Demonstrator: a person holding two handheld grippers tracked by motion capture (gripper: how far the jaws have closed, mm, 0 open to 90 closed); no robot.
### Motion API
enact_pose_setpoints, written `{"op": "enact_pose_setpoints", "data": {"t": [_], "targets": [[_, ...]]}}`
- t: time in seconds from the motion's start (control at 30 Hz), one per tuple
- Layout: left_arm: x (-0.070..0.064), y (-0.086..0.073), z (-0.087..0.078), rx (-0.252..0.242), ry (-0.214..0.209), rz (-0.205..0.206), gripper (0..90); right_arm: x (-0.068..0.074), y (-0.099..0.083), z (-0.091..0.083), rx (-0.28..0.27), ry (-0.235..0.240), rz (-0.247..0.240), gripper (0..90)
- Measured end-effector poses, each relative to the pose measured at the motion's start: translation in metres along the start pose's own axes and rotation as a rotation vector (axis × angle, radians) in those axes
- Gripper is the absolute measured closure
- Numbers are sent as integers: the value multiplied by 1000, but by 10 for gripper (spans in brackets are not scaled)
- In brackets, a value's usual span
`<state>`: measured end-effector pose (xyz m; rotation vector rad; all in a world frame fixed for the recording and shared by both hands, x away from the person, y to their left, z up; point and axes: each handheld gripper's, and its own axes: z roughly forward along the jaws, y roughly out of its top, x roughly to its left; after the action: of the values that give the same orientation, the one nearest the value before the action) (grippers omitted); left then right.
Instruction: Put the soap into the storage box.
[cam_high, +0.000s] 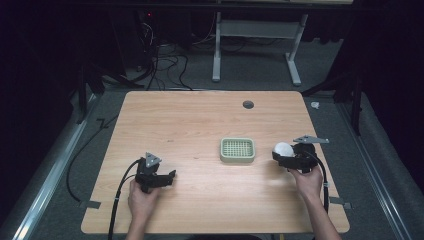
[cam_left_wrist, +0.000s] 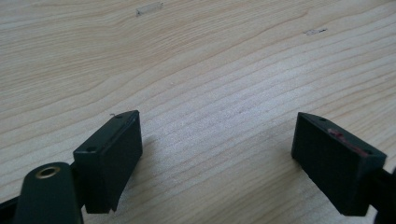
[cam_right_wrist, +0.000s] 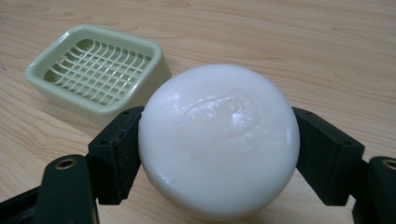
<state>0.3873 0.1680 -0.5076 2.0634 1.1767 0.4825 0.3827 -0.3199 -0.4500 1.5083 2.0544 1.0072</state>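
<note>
A round white soap bar (cam_right_wrist: 218, 140) sits clamped between the two black jaws of my right gripper (cam_right_wrist: 218, 154). In the high view that gripper (cam_high: 281, 154) holds the soap (cam_high: 283, 148) just right of a pale green soap dish (cam_high: 237, 150) with a grid insert. The dish (cam_right_wrist: 95, 70) lies ahead and to the left of the soap in the right gripper view. My left gripper (cam_high: 172, 176) rests low over the table's front left, and its jaws (cam_left_wrist: 217, 158) stand wide apart over bare wood.
The wooden table (cam_high: 190, 120) has a dark round cable hole (cam_high: 248, 104) near its far edge. Cables trail from both grippers off the front edge. Grey floor, cables and a white table frame (cam_high: 255, 45) lie beyond.
</note>
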Motion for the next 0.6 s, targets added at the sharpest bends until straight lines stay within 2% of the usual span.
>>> {"op": "enact_pose_setpoints", "data": {"t": [0.6], "targets": [[0, 0, 0, 0, 0, 0, 168, 17, 12, -8, -24, 52, -33, 243]]}}
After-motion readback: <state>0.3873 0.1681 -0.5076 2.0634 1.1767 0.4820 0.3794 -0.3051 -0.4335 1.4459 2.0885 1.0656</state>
